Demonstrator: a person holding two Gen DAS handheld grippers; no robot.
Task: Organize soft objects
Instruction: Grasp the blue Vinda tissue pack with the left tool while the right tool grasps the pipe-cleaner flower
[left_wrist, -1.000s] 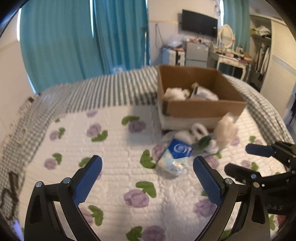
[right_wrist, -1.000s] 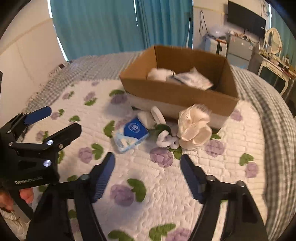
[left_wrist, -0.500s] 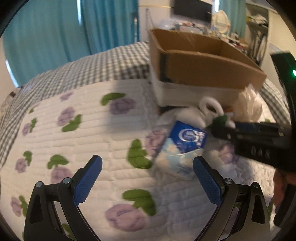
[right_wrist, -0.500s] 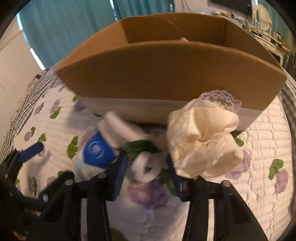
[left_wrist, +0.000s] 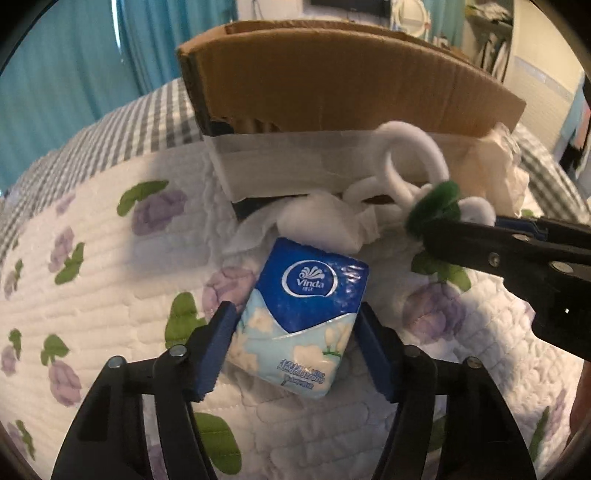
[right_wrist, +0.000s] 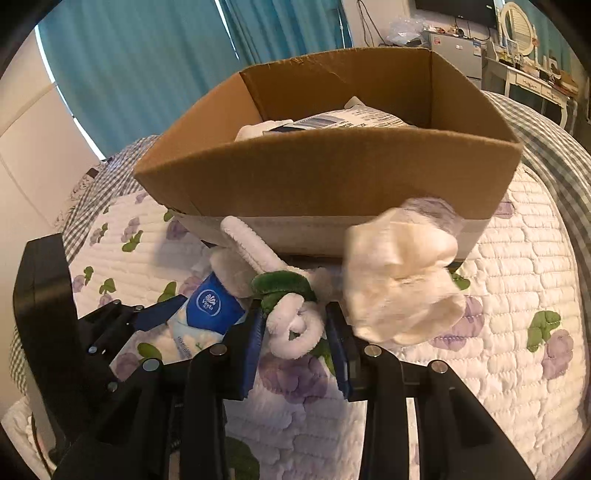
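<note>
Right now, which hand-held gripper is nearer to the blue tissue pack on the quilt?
Left. The left hand-held gripper has the tissue pack between its fingers; the right hand-held gripper sits beside it, around the white plush toy.

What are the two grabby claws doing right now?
Left gripper: jaws just closing, pads pressed on the blue tissue pack.
Right gripper: jaws just closing, shut on the white fuzzy loop toy.
</note>
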